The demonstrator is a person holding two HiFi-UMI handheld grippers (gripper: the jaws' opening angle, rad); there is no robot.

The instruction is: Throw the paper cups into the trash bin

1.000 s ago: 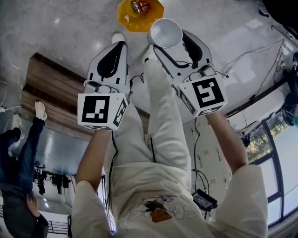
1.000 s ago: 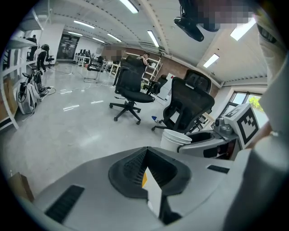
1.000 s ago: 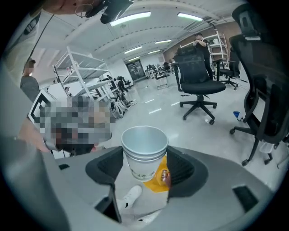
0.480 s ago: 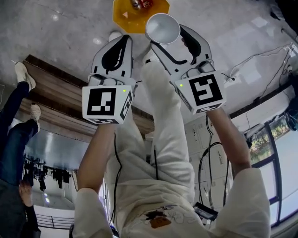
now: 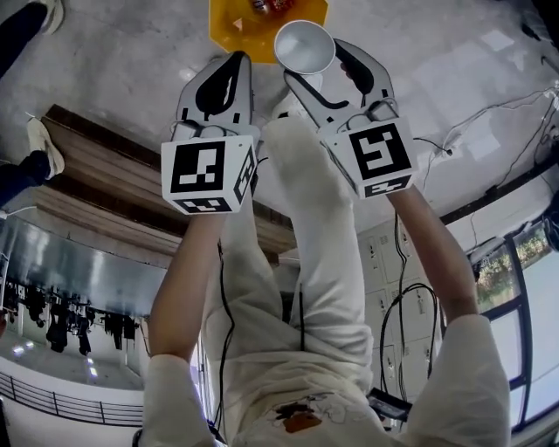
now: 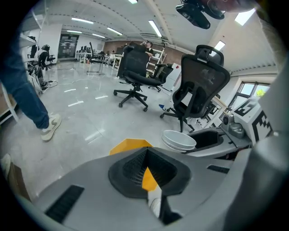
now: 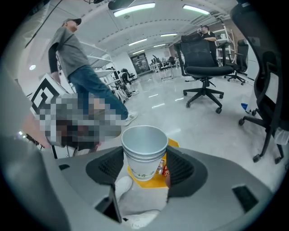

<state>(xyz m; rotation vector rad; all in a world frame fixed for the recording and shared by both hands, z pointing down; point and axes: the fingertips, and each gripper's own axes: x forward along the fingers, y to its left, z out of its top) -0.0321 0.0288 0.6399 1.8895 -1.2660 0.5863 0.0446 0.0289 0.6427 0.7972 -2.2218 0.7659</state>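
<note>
- Right gripper view: right gripper (image 7: 145, 159) is partly open, its jaws clamped on the sides of nested paper cups (image 7: 143, 146). At least two rims show, the mouth faces up toward the camera, and the inside is empty.
- Cups' long axis runs roughly straight down. The yellow trash bin (image 7: 152, 177) shows just under the cup base, at 6 o'clock from the rim.
- Head view: cups (image 5: 304, 44) sit at the tip of the right gripper (image 5: 310, 63). Bin (image 5: 225, 17) is at 12 o'clock at the frame edge, lying 11 o'clock from the cups and overlapping them in the picture.
- Judgement: cups are about over the near edge of the bin. A small push toward 12 and then a release should drop them in. Letting go now risks clipping the rim or landing on the floor.
- Bin contents: a couple of small red and silver items (image 5: 266, 7), probably drink cans. No cups seen inside.
- Left gripper (image 5: 234, 65) has its jaws together and nothing held. A sliver of yellow bin shows through the slit in the left gripper view.
- Right gripper is nearer the bin mouth and carries the load. Left gripper is alongside at 9 o'clock, idle.
- The person's white trouser leg (image 5: 306, 227) runs below both grippers.
</note>
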